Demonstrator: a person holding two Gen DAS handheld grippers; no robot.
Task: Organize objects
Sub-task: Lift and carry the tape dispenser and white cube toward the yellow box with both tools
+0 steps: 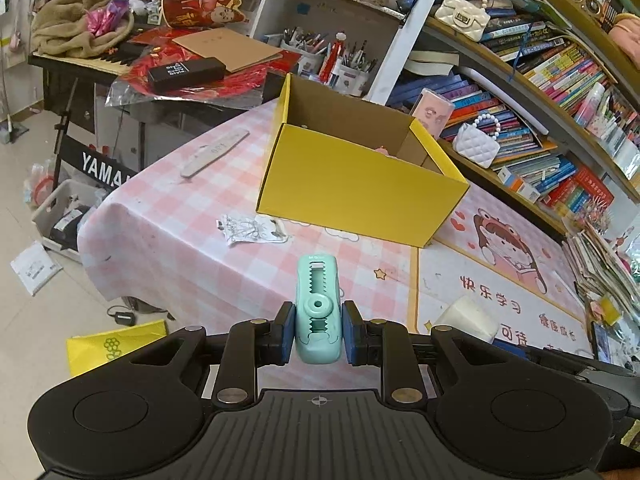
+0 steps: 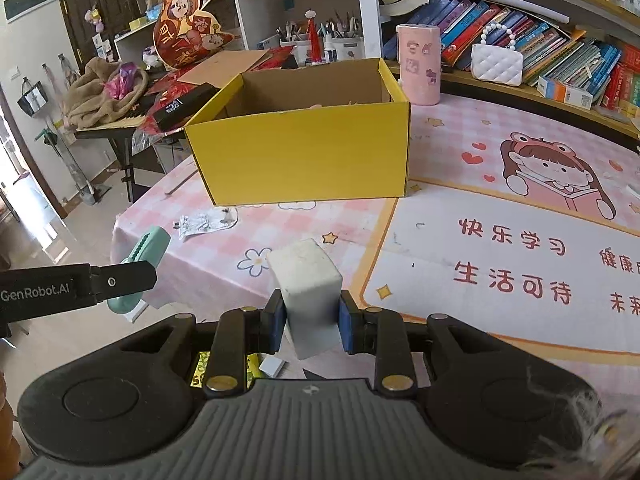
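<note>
2 grippers come loaded: the left gripper (image 1: pixel 318 332) clamps a mint-green clip (image 1: pixel 318 312), the right gripper (image 2: pixel 311 322) squeezes a white block (image 2: pixel 308 286), both aimed at the open yellow box (image 2: pixel 300 160) at frame centre, presumably for dropping in.

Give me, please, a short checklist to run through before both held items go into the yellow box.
1. Left gripper grip on the mint green clip: ok, both pads press its sides.
2. Right gripper grip on the white block: ok, pinched low, held tilted.
3. Yellow box open on top: ok, no lid on it.
4. Room inside the box: cannot tell; something pink shows at the far wall, the floor is hidden.
5. Way to the box: ok; only a scrap of printed paper lies flat on the tablecloth before it.
6. The two grippers apart: ok, side by side, not touching.
</note>
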